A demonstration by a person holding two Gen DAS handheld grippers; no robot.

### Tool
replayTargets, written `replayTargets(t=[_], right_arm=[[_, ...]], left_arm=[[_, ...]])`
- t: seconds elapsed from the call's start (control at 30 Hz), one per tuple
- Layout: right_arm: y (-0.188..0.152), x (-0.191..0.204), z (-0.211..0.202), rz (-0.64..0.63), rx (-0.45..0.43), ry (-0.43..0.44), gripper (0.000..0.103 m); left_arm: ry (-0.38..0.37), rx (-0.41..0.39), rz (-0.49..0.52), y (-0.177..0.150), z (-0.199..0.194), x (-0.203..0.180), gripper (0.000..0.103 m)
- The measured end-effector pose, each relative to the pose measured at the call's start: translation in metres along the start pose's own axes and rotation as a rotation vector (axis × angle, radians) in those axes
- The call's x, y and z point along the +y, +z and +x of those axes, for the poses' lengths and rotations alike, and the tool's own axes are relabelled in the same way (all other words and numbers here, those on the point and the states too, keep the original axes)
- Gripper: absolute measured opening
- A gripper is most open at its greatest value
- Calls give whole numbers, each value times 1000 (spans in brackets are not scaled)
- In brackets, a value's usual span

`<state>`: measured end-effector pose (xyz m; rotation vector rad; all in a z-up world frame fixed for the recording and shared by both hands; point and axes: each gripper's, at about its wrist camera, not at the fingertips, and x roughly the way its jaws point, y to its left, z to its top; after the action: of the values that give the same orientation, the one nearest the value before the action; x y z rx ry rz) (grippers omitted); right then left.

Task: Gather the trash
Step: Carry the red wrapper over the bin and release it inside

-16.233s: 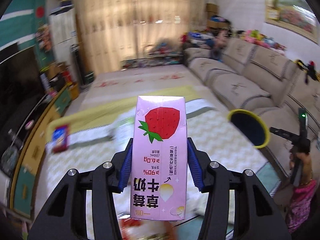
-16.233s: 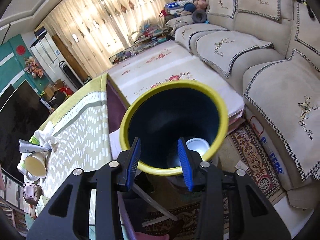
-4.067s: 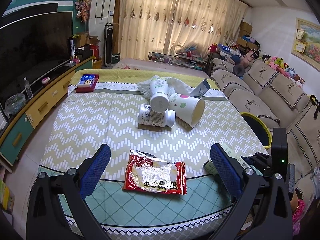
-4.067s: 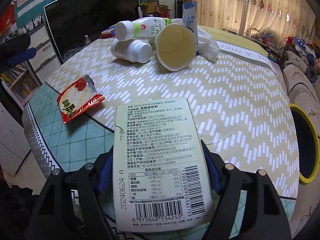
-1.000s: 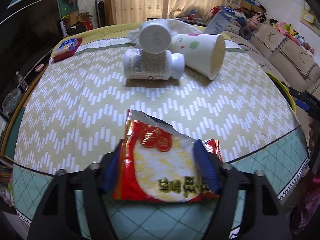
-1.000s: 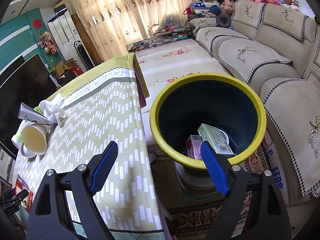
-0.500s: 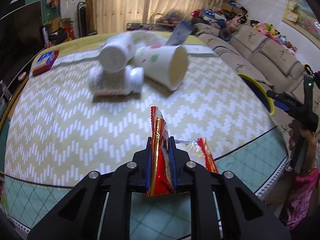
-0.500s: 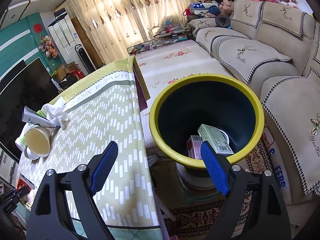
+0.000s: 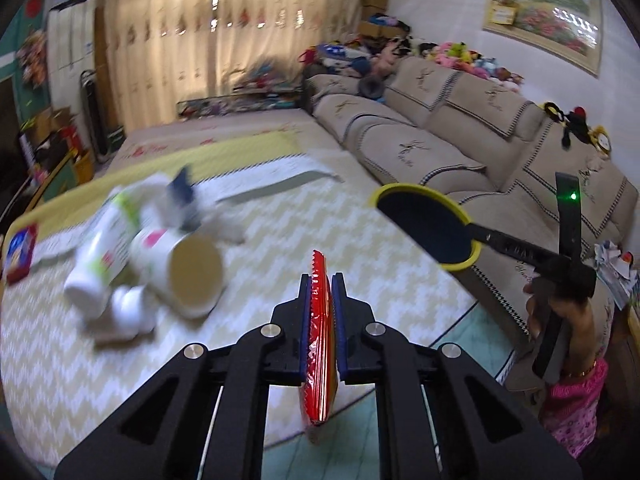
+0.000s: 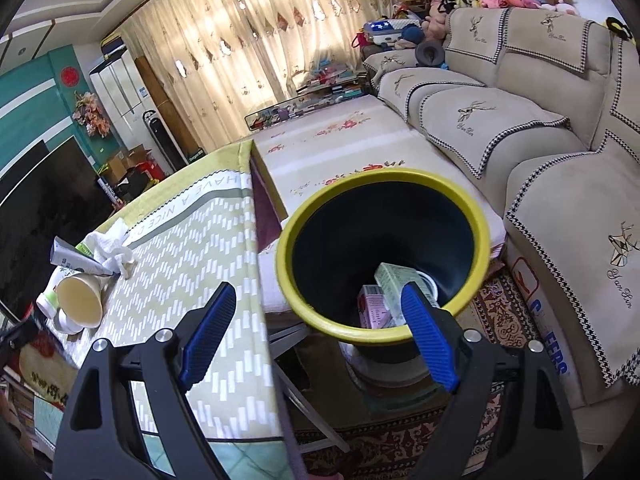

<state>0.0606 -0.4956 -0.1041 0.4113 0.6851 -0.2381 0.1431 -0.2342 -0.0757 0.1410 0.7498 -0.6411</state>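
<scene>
Two cartons [image 10: 386, 300] already in yellow-rimmed bin [image 10: 486, 240]. Left gripper [image 9: 320, 312] clamped on red snack wrapper [image 9: 319, 344], lifted above table [image 9: 280, 220], not binned yet. Right gripper [image 10: 316, 336] jaws apart, empty, over bin. Left on table: paper cup [image 9: 188, 276], bottles [image 9: 100, 256], tissue.

The left wrist view looks down over the table [image 9: 400, 248] toward the sofa, the yellow-rimmed bin [image 9: 460, 265] beyond the table's far edge. The right wrist view sits close above that bin [image 10: 320, 320], facing the curtains. Both share the bin, table and paper cup [image 9: 192, 268] [image 10: 80, 300].
</scene>
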Motion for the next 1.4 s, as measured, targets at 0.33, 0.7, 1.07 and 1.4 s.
replayTargets(t=[0.33, 0.7, 1.07, 1.4], right_arm=[[3, -34, -3, 55, -24, -45, 80], [6, -72, -7, 101, -31, -114, 80], [6, -102, -8, 145, -26, -154, 80], [2, -115, -11, 166, -22, -162, 80]], left_arm=[[-62, -6, 85, 55, 35, -41, 10], [-187, 53, 160, 106, 113, -103, 10], [-233, 81, 215, 150, 209, -170, 10], [-197, 150, 209, 154, 276, -189, 27]])
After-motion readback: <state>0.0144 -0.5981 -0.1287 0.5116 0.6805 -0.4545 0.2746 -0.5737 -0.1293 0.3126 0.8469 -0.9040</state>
